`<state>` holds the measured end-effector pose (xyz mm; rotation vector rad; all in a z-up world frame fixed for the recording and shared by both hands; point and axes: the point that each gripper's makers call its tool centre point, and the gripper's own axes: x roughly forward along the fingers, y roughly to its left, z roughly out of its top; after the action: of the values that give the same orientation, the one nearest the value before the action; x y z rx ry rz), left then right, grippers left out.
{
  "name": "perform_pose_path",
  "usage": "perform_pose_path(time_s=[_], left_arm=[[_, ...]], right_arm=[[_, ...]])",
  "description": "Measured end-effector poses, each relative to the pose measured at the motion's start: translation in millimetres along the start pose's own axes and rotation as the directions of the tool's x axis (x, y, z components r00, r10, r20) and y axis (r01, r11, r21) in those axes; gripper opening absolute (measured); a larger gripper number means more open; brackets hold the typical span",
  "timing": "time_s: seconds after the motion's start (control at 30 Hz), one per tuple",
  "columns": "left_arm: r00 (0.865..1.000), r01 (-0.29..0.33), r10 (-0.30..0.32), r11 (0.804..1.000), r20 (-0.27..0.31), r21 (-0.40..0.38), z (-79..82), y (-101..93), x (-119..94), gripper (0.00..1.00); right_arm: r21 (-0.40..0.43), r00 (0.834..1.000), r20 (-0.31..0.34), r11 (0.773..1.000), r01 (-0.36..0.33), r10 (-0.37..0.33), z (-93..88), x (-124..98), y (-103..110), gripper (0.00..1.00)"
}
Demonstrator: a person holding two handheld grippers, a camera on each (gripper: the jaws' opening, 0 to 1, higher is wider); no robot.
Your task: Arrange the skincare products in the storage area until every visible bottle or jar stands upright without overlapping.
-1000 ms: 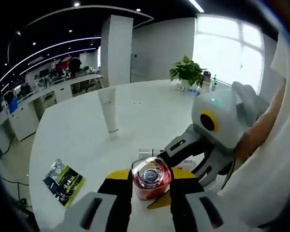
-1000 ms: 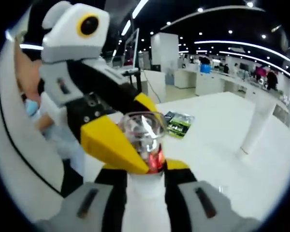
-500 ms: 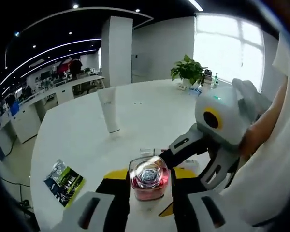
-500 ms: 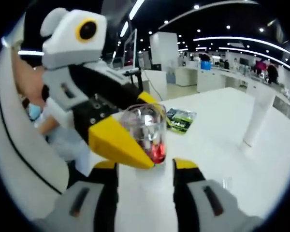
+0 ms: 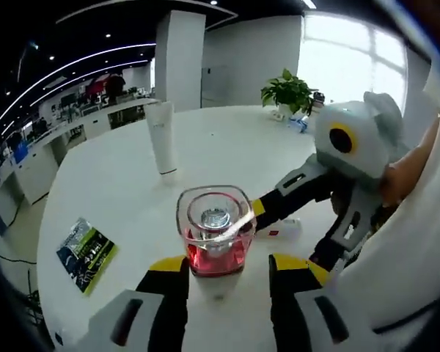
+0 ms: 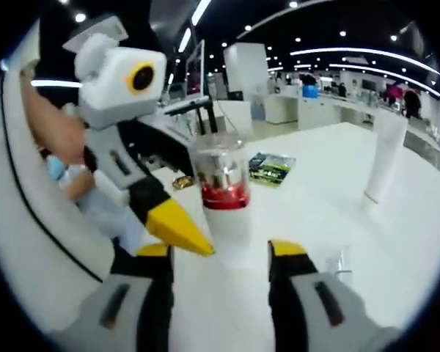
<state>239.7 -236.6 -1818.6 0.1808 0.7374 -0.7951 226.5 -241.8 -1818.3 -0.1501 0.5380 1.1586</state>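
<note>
On the white table [image 5: 117, 198], a clear jar [image 5: 213, 231] of red product stands upright.

No text is legible on the jar [image 5: 214, 233] or tube [image 5: 161, 137].

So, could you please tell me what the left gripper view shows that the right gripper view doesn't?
Left gripper view: a potted plant by a bright window, and a small white item lying on the table. Right gripper view: a small brown object on the table. Both: the clear-capped bottle standing upright, the upright white tube, the leaflet and the white table.
</note>
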Motion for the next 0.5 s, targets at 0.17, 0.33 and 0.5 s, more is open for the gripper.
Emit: perform_pose_path(time_s=[0.17,0.33,0.5], left_arm=[[1.0,0.0,0.0,1.0,-0.02,-0.002,-2.7,4.2,-2,0.39],[1.0,0.001,0.0,1.0,-0.028,0.018,0.2,8.1,-4,0.31],[0.998,0.015,-0.01,0.997,-0.056,0.082,-1.8,10.5,-5,0.29]], right_arm=[[-0.101,0.999,-0.02,0.994,-0.038,0.036,5.1,6,9,0.55],[-0.196,0.997,-0.038,0.978,-0.074,0.068,6.8,13,16,0.61],[-0.171,0.998,-0.022,0.983,-0.069,0.066,8.4,9,17,0.6]])
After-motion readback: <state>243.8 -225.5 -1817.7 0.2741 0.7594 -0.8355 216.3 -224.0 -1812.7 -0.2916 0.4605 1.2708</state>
